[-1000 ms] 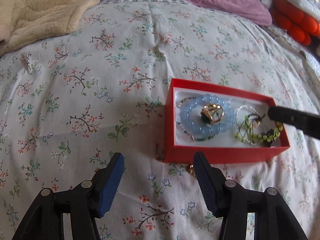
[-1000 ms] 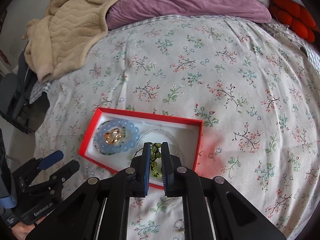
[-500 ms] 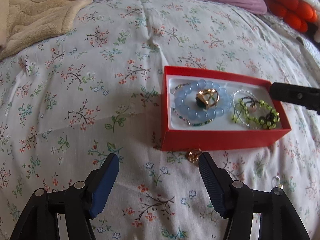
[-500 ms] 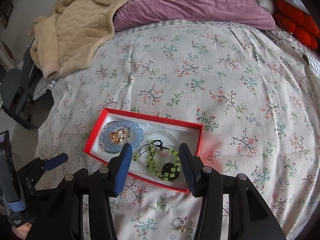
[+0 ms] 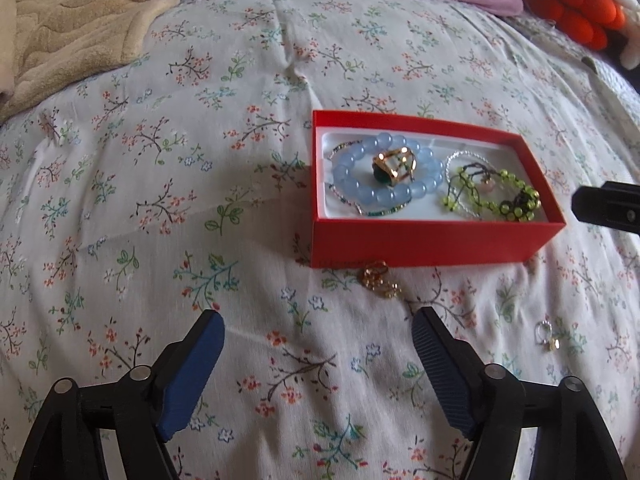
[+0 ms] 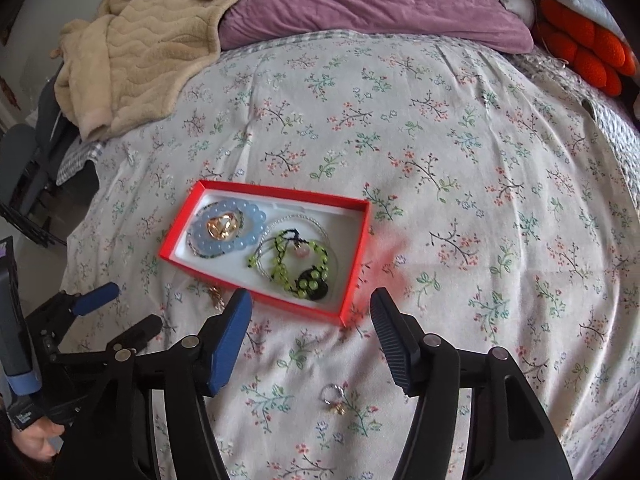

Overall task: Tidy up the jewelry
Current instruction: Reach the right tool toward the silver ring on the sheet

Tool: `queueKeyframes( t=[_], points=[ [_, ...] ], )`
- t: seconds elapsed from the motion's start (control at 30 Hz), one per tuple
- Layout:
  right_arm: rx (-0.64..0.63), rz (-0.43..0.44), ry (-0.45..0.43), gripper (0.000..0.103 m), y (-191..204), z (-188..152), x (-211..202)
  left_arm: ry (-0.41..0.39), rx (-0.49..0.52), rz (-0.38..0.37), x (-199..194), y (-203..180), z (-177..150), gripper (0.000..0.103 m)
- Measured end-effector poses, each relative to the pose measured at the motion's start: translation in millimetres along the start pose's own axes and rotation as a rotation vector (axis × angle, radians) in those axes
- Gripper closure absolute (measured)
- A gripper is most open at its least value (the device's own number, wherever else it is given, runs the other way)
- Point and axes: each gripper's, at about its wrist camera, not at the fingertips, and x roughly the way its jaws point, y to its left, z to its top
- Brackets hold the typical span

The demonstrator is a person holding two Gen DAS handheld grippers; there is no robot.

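Soft floral bedspread (image 6: 460, 128) yields underfoot. Red box (image 5: 436, 242) holds bracelets; gold ring (image 5: 378, 276) and silver ring (image 6: 334, 398) lie outside. Both my grippers, left gripper (image 5: 318, 360) and right gripper (image 6: 310, 332), gape empty. I judge pinching risks snagging cloth.

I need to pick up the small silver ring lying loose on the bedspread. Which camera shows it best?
The right wrist view: the silver ring lies between the open right gripper's fingers. The left wrist view shows it small, far right.

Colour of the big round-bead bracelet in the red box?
Pale translucent blue. The round-bead bracelet shows best in the left wrist view, ringing a gold ring in the red cardboard box.
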Motion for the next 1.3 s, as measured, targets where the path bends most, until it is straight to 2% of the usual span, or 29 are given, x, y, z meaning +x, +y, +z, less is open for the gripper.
queueKeyframes(
  t=[0.1,0.3,0.77,0.97,1.1,1.3],
  points=[
    [-0.009,-0.020,0.022,0.033,-3,-9,-1,0.016,-0.006,-0.004,0,0,-5,0.015],
    [-0.017,-0.048,0.069,0.028,-9,-26,-1,0.042,-0.007,0.001,2,1,-13,0.011],
    [-0.068,-0.115,0.165,0.027,-28,-66,10,0.076,0.080,0.036,17,-5,-40,0.011],
    [-0.109,-0.118,0.180,0.027,-27,-83,14,0.054,0.096,0.012,16,-12,-48,0.011],
    [-0.173,-0.088,0.187,0.027,-22,-104,22,0.025,0.103,-0.020,13,-16,-55,0.011],
    [-0.303,-0.050,0.113,0.027,-10,-132,26,-0.046,0.104,-0.097,7,-18,-68,0.011]
  ],
)
